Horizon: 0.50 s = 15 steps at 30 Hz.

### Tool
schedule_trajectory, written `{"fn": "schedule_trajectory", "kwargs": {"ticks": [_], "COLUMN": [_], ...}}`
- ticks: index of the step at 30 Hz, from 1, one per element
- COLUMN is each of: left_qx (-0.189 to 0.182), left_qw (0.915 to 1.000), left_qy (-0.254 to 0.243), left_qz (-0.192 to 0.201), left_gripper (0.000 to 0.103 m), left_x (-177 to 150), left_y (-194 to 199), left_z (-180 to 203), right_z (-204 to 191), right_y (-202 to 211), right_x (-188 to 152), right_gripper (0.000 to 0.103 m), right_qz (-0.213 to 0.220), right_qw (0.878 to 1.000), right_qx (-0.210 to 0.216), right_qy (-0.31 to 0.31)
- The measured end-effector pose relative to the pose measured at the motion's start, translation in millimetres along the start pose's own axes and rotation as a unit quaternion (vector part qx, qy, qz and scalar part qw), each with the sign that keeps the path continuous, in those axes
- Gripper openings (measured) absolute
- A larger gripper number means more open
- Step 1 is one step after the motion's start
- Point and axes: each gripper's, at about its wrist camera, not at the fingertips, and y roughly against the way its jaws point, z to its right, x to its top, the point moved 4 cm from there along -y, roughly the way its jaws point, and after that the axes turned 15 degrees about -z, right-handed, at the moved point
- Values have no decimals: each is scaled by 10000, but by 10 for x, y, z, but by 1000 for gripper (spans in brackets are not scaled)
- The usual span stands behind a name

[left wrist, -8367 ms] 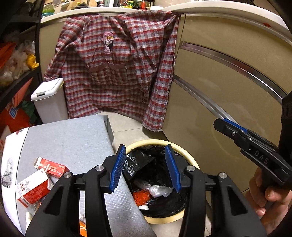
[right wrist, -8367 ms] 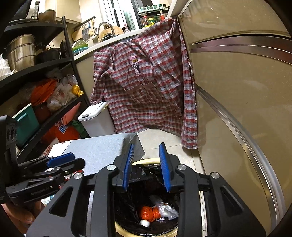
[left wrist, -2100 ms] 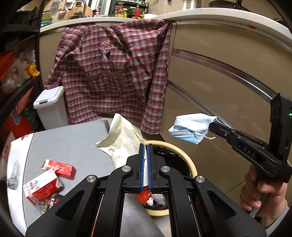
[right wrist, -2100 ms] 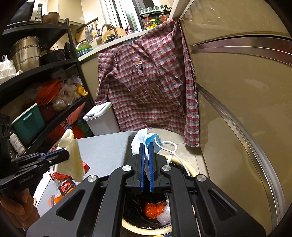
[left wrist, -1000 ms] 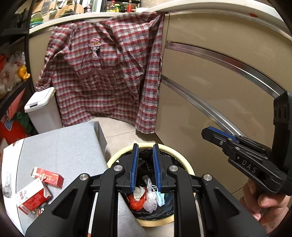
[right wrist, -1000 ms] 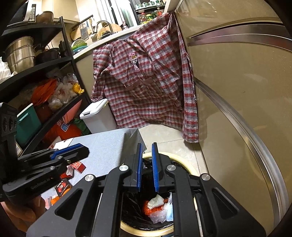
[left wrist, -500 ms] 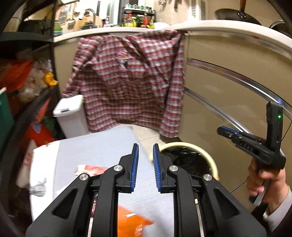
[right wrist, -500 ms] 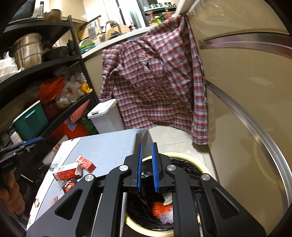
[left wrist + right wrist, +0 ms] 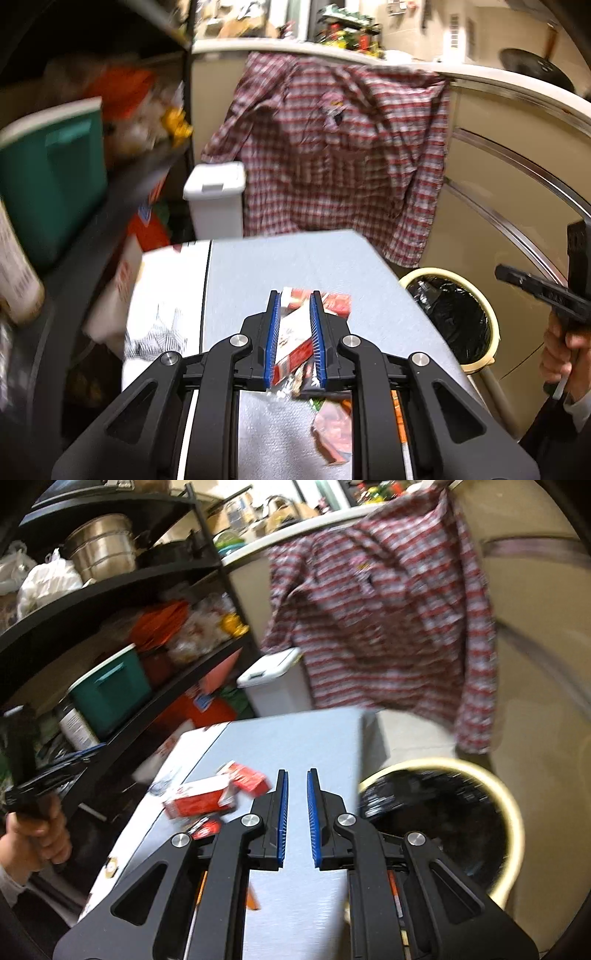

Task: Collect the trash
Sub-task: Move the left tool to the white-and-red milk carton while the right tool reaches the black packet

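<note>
A gray table (image 9: 295, 266) holds the trash. Near its middle lie two red and white boxes (image 9: 199, 799), touching each other. At 6 o'clock from them sit small wrappers (image 9: 332, 432) and an orange stick (image 9: 400, 428). A white printed sheet (image 9: 166, 295) covers the table's 9 o'clock edge.

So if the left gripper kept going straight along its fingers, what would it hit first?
Probably the red-and-white carton, lying on the grey table; the left gripper frames it between open jaws, though depth is unclear.
</note>
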Motion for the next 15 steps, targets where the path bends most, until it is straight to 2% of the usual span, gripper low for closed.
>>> {"fn": "schedule_trajectory", "kwargs": {"ticks": [4,5,8,11,15], "left_qx": [52,51,97,65,-42], "left_qw": [9998,9998,9999,9999,9997], "left_qy": [110,131,105,40,17], "left_qz": [-171,-174,-95,-142,-244], "left_gripper": [17,20,46,51,63], "left_x": [-84,-87,-141,-182,-227], "left_y": [-233,-273,-341,-449,-602], "left_z": [-160,-194,-264,-291,-307], "right_z": [-275,-345,-473,-555,-615], "right_y": [-232,-303,-487,-709,-1010], "right_x": [-43,-49,-68,-92,-130], "right_gripper": [7,7,11,11,13], "right_qz": [-138,-185,-315,-544,-911], "right_qw": [9993,9989,9978,9963,9927], "right_qx": [138,188,312,453,704], "right_qy": [310,381,485,494,347]}}
